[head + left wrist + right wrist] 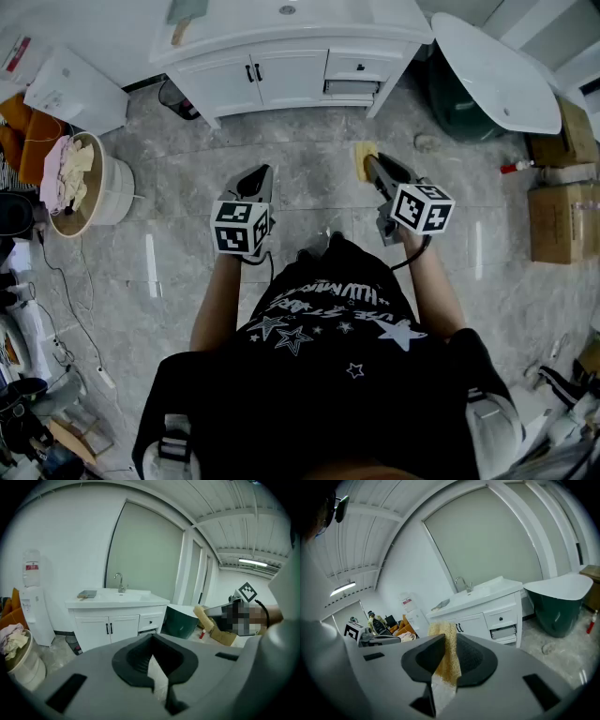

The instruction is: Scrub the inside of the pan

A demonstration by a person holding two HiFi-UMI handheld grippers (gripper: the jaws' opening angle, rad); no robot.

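the person is standing well back from the vanity [281,42], right gripper [448,644] pinching a yellow sponge [362,157], left gripper [152,641] pressed together empty, while what seems the pan [87,594] is sitting there unscrubbed.

Left gripper [151,645], jaws together, before a white vanity cabinet [117,618].

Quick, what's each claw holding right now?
Left claw: closed, empty.
Right claw: closed on a yellow porous sponge.
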